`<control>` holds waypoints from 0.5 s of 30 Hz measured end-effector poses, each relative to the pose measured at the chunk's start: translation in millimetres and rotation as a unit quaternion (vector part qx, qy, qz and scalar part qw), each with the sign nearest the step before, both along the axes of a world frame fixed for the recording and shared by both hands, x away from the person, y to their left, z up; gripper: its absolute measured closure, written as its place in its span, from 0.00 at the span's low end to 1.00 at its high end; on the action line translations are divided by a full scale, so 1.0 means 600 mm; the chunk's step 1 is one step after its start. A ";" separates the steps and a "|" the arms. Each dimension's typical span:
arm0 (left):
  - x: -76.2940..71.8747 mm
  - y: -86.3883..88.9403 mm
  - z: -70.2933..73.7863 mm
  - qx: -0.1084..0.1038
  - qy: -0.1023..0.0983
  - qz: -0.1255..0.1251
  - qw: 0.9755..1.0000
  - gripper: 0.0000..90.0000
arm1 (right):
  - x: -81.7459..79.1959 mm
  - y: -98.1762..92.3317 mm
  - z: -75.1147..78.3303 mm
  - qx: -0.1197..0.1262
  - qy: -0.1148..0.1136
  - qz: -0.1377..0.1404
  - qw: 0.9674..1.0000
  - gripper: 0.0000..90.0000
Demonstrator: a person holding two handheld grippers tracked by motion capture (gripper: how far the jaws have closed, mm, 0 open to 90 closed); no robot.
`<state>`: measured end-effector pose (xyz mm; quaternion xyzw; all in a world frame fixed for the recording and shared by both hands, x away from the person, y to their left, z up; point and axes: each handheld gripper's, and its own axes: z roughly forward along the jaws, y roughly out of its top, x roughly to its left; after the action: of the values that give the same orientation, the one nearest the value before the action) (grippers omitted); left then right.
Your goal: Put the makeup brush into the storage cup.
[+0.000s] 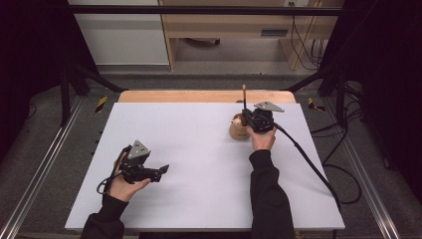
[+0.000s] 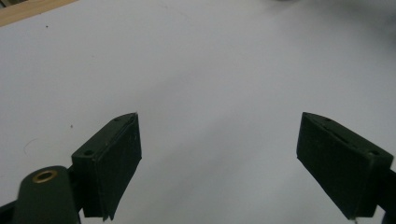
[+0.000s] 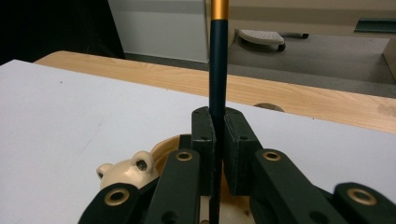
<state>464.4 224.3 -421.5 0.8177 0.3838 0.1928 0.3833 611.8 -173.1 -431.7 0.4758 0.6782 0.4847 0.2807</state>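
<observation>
The left gripper point(image 1: 160, 171) rests low over the white table point(image 1: 199, 149) at its near left, jaws wide with nothing between them, well apart from the work. To the right, the right gripper point(image 3: 218, 130) is clamped tight on a dark pen point(image 3: 218, 60) with a gold band. The pen stands upright, its long axis vertical, its lower end hidden behind the jaws. The wooden cup point(image 1: 238, 131) with a small frog figure point(image 3: 126, 170) sits directly below, so any lowering runs straight down.
</observation>
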 end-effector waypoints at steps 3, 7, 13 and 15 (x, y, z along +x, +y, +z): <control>0.000 0.000 0.000 0.000 0.000 0.000 1.000 0.15 | 0.000 0.000 -0.001 -0.003 0.002 -0.001 1.000 0.93; 0.000 -0.001 0.000 0.001 0.000 -0.001 1.000 0.15 | -0.001 -0.002 -0.005 -0.002 0.005 -0.001 1.000 0.93; 0.000 -0.001 0.000 0.005 0.000 -0.004 1.000 0.15 | -0.003 -0.004 -0.013 -0.004 0.011 -0.002 1.000 0.93; 0.000 -0.001 0.000 0.006 0.000 -0.004 1.000 0.15 | -0.002 -0.002 -0.015 -0.004 0.012 -0.001 1.000 0.93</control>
<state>464.5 223.8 -421.5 0.8215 0.3796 0.1931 0.3791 610.4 -174.3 -440.9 0.4810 0.6826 0.4765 0.2751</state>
